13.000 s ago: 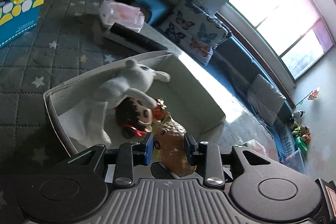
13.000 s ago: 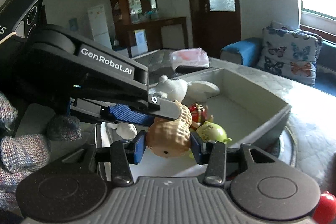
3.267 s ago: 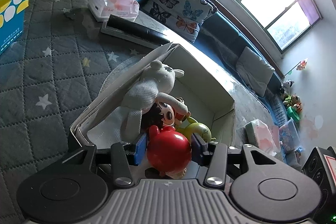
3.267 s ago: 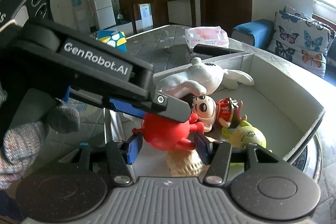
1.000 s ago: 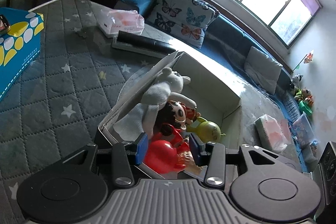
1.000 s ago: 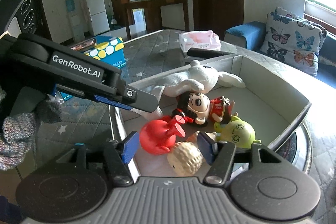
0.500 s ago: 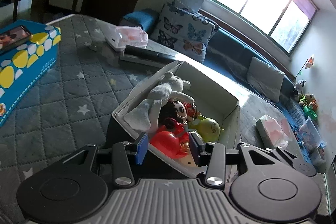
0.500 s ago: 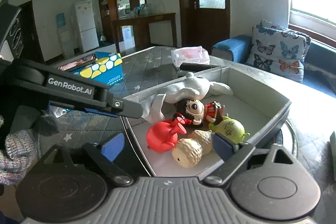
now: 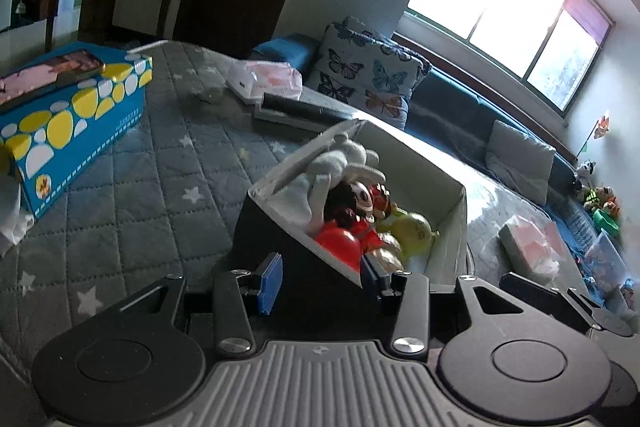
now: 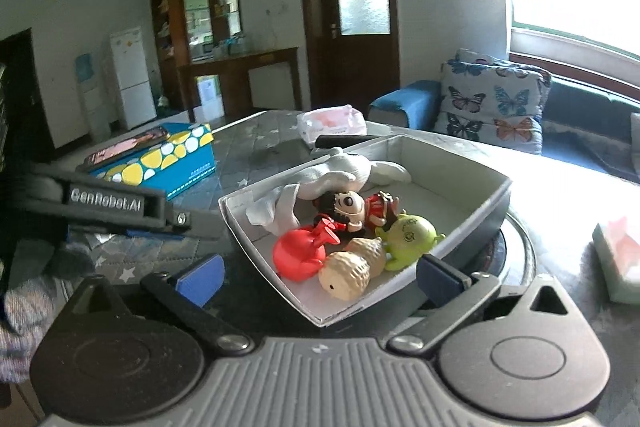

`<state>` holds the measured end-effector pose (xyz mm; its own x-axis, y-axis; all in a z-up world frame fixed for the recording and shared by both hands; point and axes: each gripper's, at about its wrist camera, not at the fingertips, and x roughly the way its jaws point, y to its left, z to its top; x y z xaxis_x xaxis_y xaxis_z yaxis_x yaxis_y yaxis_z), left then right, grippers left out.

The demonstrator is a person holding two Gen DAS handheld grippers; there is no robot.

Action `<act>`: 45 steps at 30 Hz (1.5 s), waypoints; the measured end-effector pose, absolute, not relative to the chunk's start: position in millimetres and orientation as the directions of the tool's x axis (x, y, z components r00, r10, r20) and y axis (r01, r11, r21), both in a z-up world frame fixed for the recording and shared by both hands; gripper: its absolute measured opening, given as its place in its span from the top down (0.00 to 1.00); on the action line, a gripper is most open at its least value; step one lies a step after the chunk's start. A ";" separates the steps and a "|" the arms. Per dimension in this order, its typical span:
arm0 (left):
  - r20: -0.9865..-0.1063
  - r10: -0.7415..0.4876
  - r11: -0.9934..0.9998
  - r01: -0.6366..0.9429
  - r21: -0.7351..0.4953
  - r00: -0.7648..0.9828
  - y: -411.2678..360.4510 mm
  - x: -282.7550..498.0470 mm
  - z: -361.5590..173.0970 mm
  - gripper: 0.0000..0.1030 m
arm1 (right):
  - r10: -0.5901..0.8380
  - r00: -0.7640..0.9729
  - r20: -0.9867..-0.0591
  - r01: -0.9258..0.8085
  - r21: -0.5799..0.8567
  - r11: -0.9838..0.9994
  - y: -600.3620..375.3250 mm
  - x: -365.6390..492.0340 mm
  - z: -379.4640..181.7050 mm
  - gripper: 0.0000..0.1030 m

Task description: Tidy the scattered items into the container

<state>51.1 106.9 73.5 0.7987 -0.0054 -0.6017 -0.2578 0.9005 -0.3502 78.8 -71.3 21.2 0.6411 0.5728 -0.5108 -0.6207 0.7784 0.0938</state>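
A white open box (image 10: 472,173) holds a white plush rabbit (image 10: 352,171), a dark-haired doll (image 10: 346,205), a red toy (image 10: 298,253), a tan peanut-shaped toy (image 10: 352,269) and a green toy (image 10: 408,237). The box (image 9: 416,163) and the toys also show in the left wrist view, with the red toy (image 9: 338,241) nearest. My left gripper (image 9: 322,281) is open and empty, just short of the box's near corner. My right gripper (image 10: 318,277) is wide open and empty, in front of the box's near corner. The left gripper's arm (image 10: 116,209) shows at the left.
A blue and yellow box (image 9: 68,115) with a phone on it lies at the left on the grey quilted cover. A pink tissue pack (image 9: 268,79) and a black bar (image 9: 296,107) lie behind the box. Another tissue pack (image 9: 528,247) lies at the right. A sofa with butterfly cushions (image 10: 492,103) stands behind.
Both grippers have pulled back and up from the box. The left gripper released the red toy into the box and opened wider. The right gripper opened wider.
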 end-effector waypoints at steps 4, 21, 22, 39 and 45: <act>-0.604 0.041 0.913 -0.275 -0.300 0.796 100.3 42.1 72.6 0.56 | 0.561 0.654 -0.508 -0.600 0.105 0.793 -76.1 71.9 21.0 0.00; -0.605 0.168 0.928 -0.331 -0.169 0.779 79.7 23.3 62.2 0.56 | 0.536 0.664 -0.521 -0.541 0.161 0.825 -89.5 50.8 5.9 0.00; -0.603 0.171 0.930 -0.330 -0.163 0.780 78.4 22.1 61.7 0.56 | 0.537 0.661 -0.524 -0.540 0.165 0.826 -89.3 50.2 4.7 0.00; -0.584 0.205 0.933 -0.336 -0.124 0.786 65.8 9.3 55.7 0.56 | 0.519 0.640 -0.566 -0.515 0.185 0.837 -82.6 43.8 -13.4 0.00; -0.578 0.225 0.932 -0.345 -0.106 0.784 64.4 7.1 55.5 0.56 | 0.510 0.639 -0.576 -0.515 0.172 0.840 -76.9 41.3 -17.3 0.00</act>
<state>7.1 64.4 55.5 0.7843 0.2247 -0.5783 -0.3453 0.9325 -0.1060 41.3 -76.9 -17.3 0.6393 0.5096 -0.5759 -0.5147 0.8400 0.1719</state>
